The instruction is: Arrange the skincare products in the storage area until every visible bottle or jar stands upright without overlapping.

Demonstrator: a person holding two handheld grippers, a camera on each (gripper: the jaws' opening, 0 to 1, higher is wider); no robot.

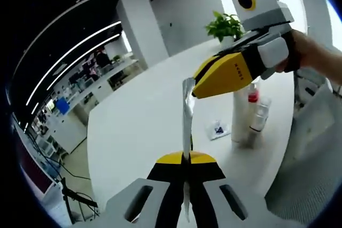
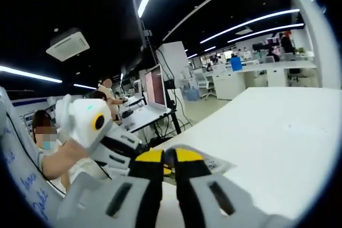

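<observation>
While the left gripper (image 1: 186, 157) clamps a silvery sachet (image 1: 187, 111) upright between its closed jaws, the right gripper (image 1: 195, 86) meets the sachet's top, its jaws together. Behind, on the white table (image 1: 139, 121), stand three bottles (image 1: 250, 113) clustered together, one red-capped, beside one small flat packet (image 1: 218, 130).
</observation>
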